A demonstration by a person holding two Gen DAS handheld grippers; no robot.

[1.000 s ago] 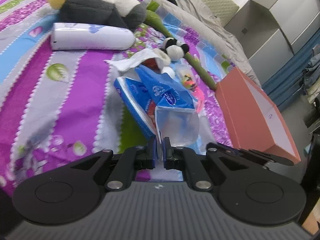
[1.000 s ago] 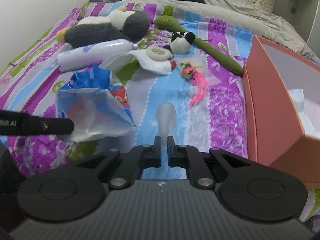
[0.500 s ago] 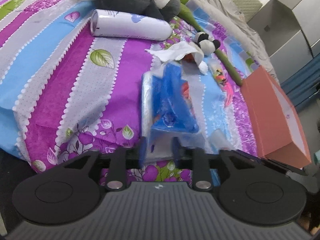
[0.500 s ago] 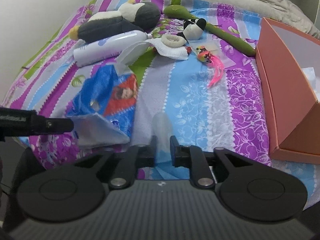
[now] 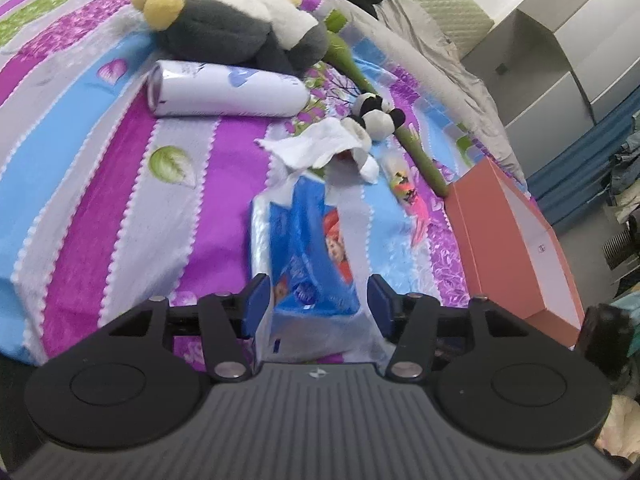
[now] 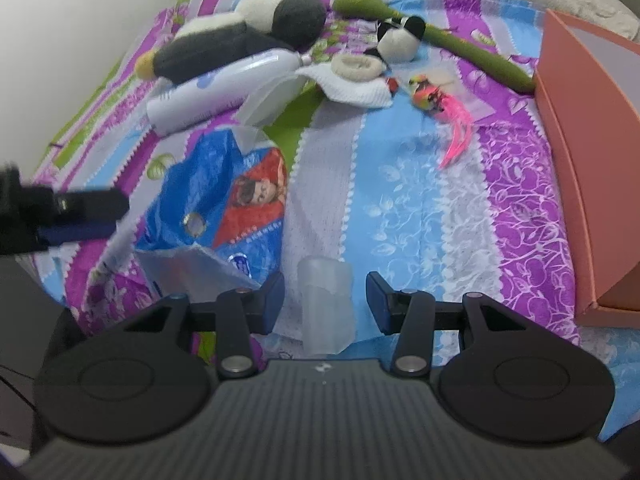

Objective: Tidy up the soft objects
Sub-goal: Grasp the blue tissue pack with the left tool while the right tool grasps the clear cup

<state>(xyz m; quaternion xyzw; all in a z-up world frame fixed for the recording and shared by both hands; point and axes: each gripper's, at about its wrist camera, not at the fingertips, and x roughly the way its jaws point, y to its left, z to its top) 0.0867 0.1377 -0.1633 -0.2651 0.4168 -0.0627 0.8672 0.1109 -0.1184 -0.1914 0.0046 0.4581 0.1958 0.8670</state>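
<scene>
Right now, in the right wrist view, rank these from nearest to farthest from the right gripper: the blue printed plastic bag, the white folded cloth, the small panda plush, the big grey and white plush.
1. Blue printed plastic bag: just left of the right gripper, whose jaws are opening.
2. White folded cloth: mid bed, ahead.
3. Small panda plush: behind the cloth.
4. Big grey and white plush: far left. Close to the panda; too close to call.

Striped floral bedspread (image 5: pixel 100 184), quilted headboard (image 5: pixel 460 12), grey cabinets (image 5: pixel 560 60), blue curtain (image 5: pixel 592 140)
</scene>
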